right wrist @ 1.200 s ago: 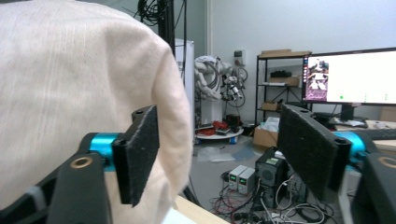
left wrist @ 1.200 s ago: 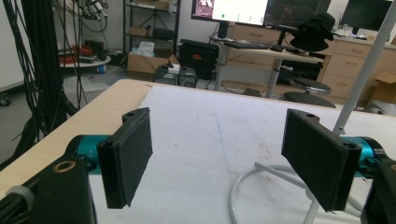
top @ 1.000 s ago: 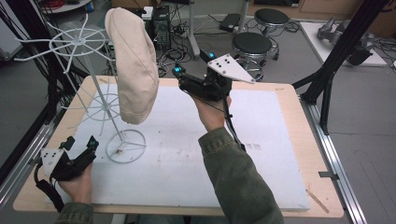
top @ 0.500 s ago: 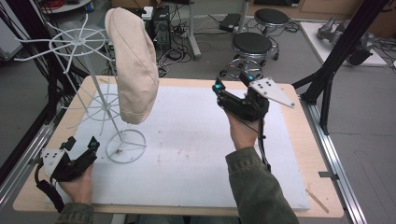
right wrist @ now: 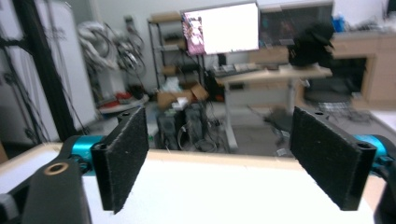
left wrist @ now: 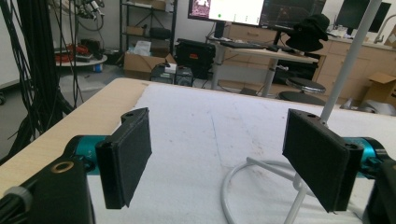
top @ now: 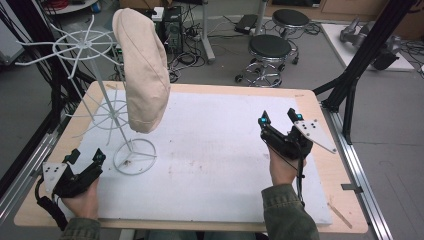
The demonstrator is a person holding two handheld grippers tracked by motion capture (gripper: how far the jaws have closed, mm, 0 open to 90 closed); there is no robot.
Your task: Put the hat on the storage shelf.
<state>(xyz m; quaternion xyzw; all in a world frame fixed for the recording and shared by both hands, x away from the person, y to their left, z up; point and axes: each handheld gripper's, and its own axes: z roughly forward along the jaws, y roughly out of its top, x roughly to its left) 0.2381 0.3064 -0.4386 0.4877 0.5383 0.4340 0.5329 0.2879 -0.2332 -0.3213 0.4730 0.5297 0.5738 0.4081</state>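
Left hand-held gripper (top: 85,156): held low at the near left corner of the table, just left of the stand's ring base; jaws spread wide with nothing between them. In the left gripper view (left wrist: 224,163) the two black pads frame bare mat, and the ring base curves in beside the right-hand pad.
Left hand (top: 80,197): wrapped around the gripper body, olive sleeve at the table's near edge, well left of the stand.
Grey plate, left (top: 51,172): on top of the left hand-held gripper, left of the stand's base.
Stand (top: 134,156): white wire hat stand, ring base flat on the left part of the mat, thin pole leaning up and away to the left, with two spoked wire wheels along it.
Cap (top: 142,75): beige cloth cap hanging from the stand's upper part, right of the pole, clear of the mat below.
Mat (top: 215,150): white sheet covering most of the table, scuffed near the stand's base.
Table (top: 330,170): light wood rim showing around the mat.
Right hand-held gripper (top: 278,118): well right of the stand, above the mat's right edge, jaws wide apart and empty, pointing away from the person. In the right gripper view (right wrist: 219,158) the pads frame the table's far edge and a blurred room.
Right hand (top: 285,167): gripping from below, far right of the stand.
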